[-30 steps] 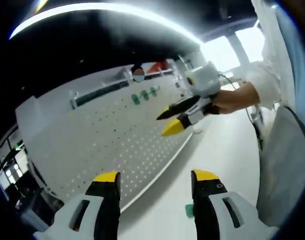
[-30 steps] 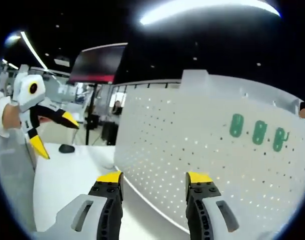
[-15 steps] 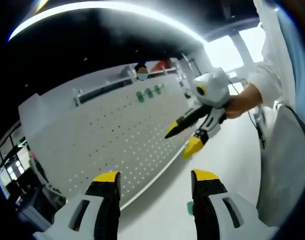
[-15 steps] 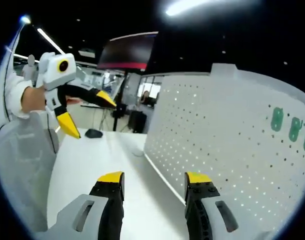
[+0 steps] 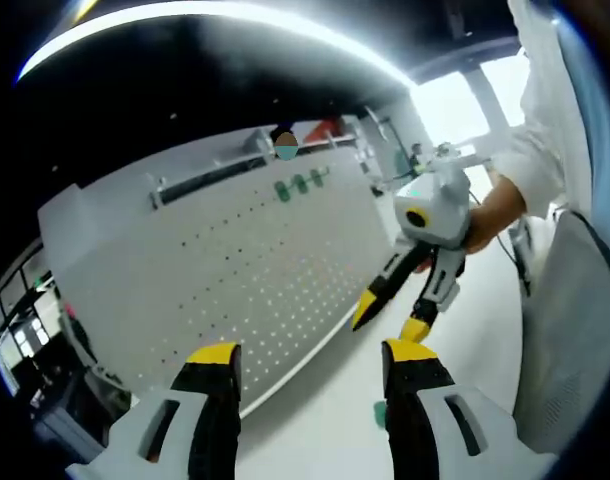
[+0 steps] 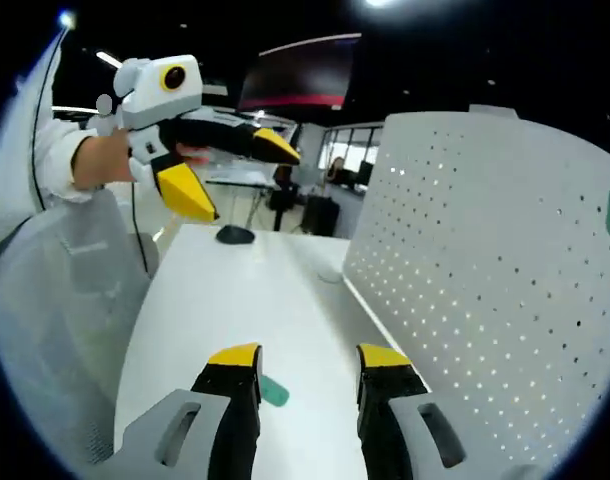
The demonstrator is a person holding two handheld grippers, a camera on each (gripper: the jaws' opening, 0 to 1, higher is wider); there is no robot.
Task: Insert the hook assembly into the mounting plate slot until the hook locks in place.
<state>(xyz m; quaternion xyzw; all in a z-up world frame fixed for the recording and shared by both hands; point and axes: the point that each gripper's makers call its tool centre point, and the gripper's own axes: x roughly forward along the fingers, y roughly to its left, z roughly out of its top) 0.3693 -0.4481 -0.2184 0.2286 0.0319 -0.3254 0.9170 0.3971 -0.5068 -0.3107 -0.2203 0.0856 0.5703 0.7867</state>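
Hook [image 6: 273,391] between right tool [image 6: 307,358] jaws

We see a matt white pegboard [image 5: 235,270] of smooth perforated sheet, and a smooth white worktop [image 6: 245,310] with a faint sheen. Both claws, left [image 5: 310,355] and right [image 6: 300,357], look like moulded plastic, glossy yellow tips on matt black and grey. The sleeve [image 6: 60,160] is white cloth.

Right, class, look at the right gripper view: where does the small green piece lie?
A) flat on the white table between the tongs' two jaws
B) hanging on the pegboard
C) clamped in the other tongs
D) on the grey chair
A: the small green piece lies on the white table, seen between the jaws of the open right tongs, apart from the pegboard.
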